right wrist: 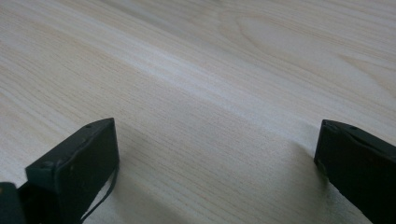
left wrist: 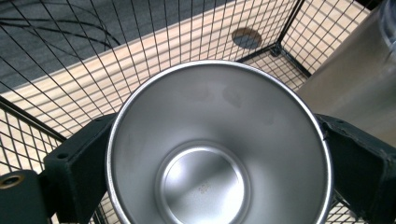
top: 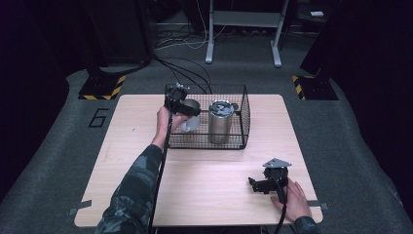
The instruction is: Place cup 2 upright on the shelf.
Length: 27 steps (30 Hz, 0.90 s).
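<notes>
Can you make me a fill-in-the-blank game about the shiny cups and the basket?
1. The left hand-held gripper is shut on a steel ____.
2. The tall tumbler stands inside the black wire ____.
3. The right hand-held gripper has its jaws ____ with nothing between them.
4. It rests on the wooden ____.

Missing words: cup; basket; open; table

The person's left forearm wears a dark camouflage sleeve point(top: 131, 187), each hand carries a black two-jaw gripper with blocky, screw-dotted jaws, a black cable trailing behind, and a grey three-cornered plate point(top: 276, 163) atop the right gripper point(top: 258, 185).
</notes>
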Available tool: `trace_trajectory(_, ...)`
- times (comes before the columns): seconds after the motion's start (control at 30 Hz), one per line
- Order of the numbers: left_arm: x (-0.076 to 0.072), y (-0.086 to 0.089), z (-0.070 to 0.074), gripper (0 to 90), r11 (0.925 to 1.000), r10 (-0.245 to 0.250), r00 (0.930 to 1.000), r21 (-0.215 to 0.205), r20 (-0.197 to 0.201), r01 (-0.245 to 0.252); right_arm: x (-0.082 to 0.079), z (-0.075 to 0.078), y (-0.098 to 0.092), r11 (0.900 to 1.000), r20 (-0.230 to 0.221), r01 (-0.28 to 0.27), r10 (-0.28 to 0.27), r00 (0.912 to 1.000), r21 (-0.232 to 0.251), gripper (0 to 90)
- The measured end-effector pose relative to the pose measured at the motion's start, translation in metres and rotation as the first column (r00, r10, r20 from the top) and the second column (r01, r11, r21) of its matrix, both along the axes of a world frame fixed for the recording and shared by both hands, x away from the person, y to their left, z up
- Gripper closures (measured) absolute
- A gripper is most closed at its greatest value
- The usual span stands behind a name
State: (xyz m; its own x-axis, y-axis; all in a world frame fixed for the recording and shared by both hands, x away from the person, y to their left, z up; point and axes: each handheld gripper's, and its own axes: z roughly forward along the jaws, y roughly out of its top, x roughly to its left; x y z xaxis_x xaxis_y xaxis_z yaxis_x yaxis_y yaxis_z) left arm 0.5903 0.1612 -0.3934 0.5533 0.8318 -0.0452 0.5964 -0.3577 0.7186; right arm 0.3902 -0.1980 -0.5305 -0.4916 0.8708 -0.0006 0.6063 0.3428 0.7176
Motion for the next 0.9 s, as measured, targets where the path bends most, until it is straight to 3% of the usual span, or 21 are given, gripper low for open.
trace_trajectory(0.13, 0.000, 0.000, -0.003, 6.1, 0.9999, -0.012, 0.9997, 0.011, -0.022, 0.012, 0.000, 0.000, 0.000, 1.000, -0.001, 0.001, -0.001, 1.0000, 0.001, 0.0)
trace_trajectory(0.67, 0.004, -0.002, -0.008, 6.0, 0.9997, 0.003, 0.9999, 0.025, -0.017, -0.002, 0.000, 0.000, 0.000, 1.000, -0.001, 0.001, -0.001, 1.0000, 0.001, 0.0)
trace_trajectory(0.9, 0.007, -0.007, -0.012, 6.0, 0.9992, -0.014, 0.9991, 0.038, -0.040, 0.016, 0.000, 0.000, 0.000, 1.000, -0.002, 0.005, -0.005, 1.0000, 0.007, 0.0)
